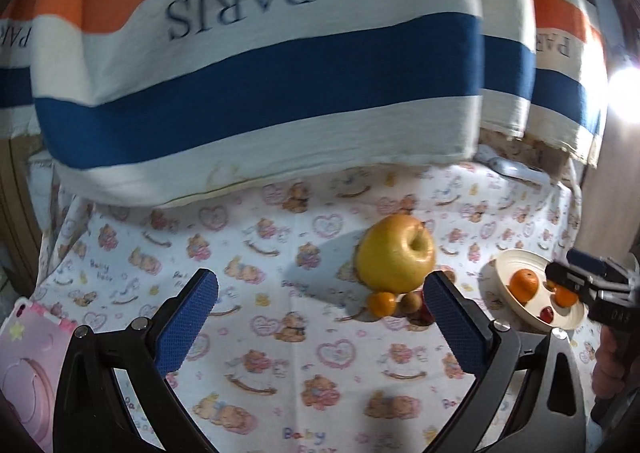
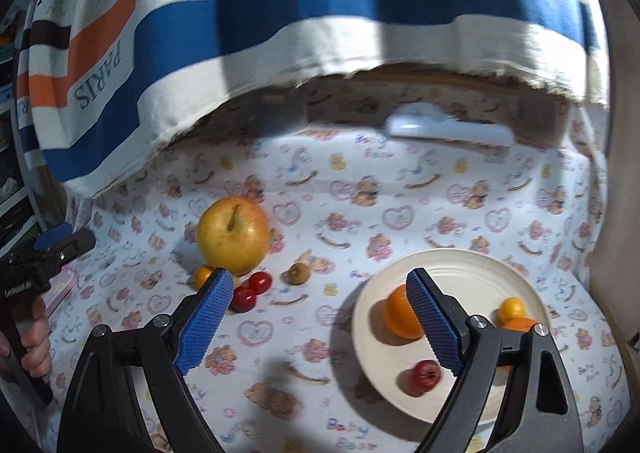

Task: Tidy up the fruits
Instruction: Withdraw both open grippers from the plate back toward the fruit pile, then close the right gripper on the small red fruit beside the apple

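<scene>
Roughly, fruit first, then outward:

Loose fruit, count: five are seen off the plate on the cloth, in one cluster.
Apple: one large yellow apple (image 2: 233, 234), smooth, round, blushed orange on one side, stem dimple up.
Small orange fruit: one small orange fruit (image 2: 203, 276), round, just beside the apple's base.
Red fruits: two cherry-sized red fruits (image 2: 251, 290), glossy, touching each other, near the apple.
Brown fruit: one brown fruit (image 2: 298, 273), dull-skinned, roundish, a little apart from the red pair.
Plate: one cream plate (image 2: 472, 273), round, shallow, faint concentric ridges, set well apart from the loose cluster.
Plate fruit, count: four are seen on it: one mandarin (image 2: 401, 314), one small yellow-orange fruit (image 2: 512, 308), one orange piece (image 2: 520, 323) partly hidden by the gripper, one dark red fruit (image 2: 426, 371) with a calyx dimple.
Left gripper: left gripper (image 1: 320, 317) is spread wide, nothing between the blue textured pads (image 1: 188, 325); held low over the cloth, near the apple.
Right gripper: right gripper (image 2: 320, 317) is spread wide, empty; one pad (image 2: 434, 327) is seen over the plate's near side.
Cloth: one white tablecloth (image 2: 360, 213), nursery print of bears, hearts, ducks.
Towel: striped towels (image 1: 260, 73), blue, orange, white, lettered PARIS, draped behind.
Other: one pink case (image 1: 24, 365) at the cloth's edge; one white oblong object (image 2: 448, 131) at the back.
</scene>
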A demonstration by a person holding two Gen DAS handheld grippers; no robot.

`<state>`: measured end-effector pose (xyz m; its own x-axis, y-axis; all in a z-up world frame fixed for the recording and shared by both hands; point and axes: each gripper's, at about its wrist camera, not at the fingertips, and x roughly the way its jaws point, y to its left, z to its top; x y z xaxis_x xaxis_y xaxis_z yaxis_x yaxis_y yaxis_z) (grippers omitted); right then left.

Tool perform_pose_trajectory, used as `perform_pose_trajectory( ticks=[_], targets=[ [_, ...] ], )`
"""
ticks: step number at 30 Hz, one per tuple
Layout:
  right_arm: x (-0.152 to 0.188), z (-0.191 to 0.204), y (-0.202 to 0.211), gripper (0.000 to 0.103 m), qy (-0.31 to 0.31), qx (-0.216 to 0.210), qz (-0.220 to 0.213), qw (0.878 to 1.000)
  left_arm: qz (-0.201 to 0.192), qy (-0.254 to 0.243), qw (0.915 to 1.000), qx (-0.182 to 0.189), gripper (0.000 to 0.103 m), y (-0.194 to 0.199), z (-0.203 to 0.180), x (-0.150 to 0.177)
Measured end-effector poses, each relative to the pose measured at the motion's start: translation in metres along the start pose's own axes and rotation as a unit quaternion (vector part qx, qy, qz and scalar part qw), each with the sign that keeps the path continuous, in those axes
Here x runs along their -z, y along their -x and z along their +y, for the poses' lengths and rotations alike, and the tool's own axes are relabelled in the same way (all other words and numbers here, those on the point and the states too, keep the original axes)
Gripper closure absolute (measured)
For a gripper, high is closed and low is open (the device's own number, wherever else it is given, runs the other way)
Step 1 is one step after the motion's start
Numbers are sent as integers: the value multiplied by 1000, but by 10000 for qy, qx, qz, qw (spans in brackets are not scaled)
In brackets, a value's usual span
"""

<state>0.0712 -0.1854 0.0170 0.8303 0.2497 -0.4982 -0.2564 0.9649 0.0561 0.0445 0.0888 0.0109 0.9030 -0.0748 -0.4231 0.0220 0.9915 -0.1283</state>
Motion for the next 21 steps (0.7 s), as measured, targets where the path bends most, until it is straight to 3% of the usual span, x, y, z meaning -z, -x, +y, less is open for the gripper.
perform_pose_trajectory(
  ticks=[3, 6, 13, 21],
  targets=[
    [0, 13, -17, 16, 87, -457, 305, 9984, -21, 100, 9999, 9, 1, 1, 8, -2],
    [0, 21, -36, 23, 10, -836, 663, 9943, -209, -108, 9995, -202, 1, 7, 8, -4],
    [5, 47, -67, 36, 409, -942, 1013, 9895, -202, -215, 9992, -272, 1, 4, 9, -2],
    [11, 62, -100, 52, 639, -751, 1410, 9851, -74, -105, 9998, -125, 1, -4, 10, 3]
  ],
)
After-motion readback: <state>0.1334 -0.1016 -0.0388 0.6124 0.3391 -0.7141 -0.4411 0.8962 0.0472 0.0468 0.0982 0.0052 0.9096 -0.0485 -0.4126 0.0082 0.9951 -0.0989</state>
